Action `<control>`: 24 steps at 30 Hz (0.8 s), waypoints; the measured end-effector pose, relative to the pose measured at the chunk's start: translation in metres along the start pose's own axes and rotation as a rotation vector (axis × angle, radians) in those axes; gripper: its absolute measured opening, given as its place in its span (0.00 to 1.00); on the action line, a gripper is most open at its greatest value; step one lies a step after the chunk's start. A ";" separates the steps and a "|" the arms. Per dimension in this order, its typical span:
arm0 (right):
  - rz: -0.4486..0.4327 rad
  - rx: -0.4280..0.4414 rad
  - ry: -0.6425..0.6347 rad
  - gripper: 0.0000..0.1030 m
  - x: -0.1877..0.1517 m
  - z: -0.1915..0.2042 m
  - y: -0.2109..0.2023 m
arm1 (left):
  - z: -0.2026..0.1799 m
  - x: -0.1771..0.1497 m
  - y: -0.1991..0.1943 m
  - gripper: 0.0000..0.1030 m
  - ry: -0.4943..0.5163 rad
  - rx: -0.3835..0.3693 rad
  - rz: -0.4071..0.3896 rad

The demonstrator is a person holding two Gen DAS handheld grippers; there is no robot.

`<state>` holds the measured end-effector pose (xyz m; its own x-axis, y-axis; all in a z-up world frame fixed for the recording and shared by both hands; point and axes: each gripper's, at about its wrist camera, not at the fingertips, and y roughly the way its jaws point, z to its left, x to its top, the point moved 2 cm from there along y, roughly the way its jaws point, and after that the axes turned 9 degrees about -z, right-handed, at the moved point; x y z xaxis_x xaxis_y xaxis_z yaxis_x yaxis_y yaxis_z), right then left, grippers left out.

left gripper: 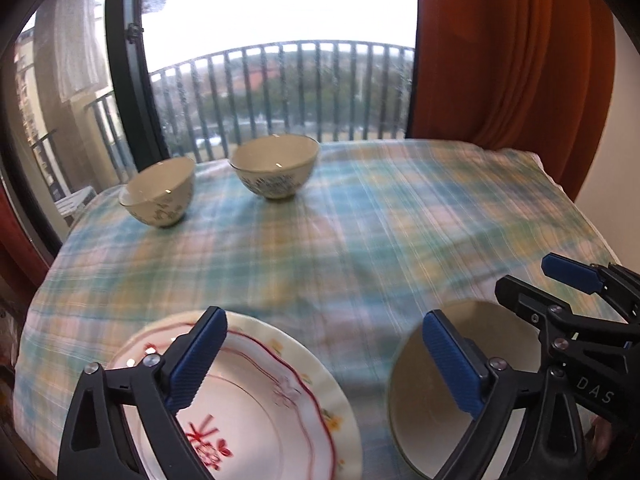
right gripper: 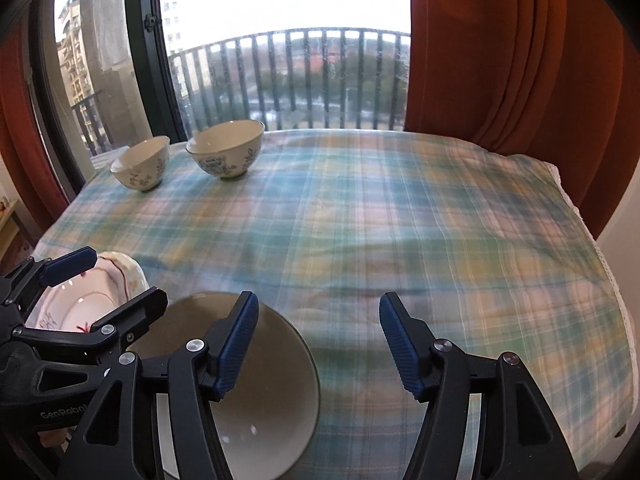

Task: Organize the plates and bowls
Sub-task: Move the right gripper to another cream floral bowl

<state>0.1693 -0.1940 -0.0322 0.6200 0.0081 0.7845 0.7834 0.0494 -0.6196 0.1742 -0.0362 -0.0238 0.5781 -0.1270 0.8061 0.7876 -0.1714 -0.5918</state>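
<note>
A red-patterned plate (left gripper: 256, 392) lies on a cream floral plate (left gripper: 340, 408) at the table's near left. A plain cream bowl (left gripper: 432, 392) stands to their right, near my right gripper. Two blue-flowered bowls (left gripper: 160, 194) (left gripper: 276, 166) stand at the far left. My left gripper (left gripper: 324, 360) is open, its left finger over the plates, its right finger over the cream bowl. My right gripper (right gripper: 320, 344) is open, its left finger over the cream bowl (right gripper: 276, 396). The plates (right gripper: 80, 304) and far bowls (right gripper: 140, 164) (right gripper: 226, 148) show there too.
The table wears a plaid cloth (left gripper: 380, 220) (right gripper: 400, 220). A window with a balcony railing (left gripper: 280, 92) is behind the far edge. An orange curtain (left gripper: 512, 52) hangs at the far right corner.
</note>
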 end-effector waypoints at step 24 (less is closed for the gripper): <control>-0.044 0.102 -0.029 0.64 0.088 0.077 0.047 | 0.096 0.053 0.016 0.95 -0.057 0.200 -0.080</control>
<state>0.2572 -0.1137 0.0093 0.5826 0.0329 0.8121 0.8002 0.1513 -0.5803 0.2380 0.0477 0.0099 0.5184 -0.0640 0.8527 0.8550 0.0190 -0.5184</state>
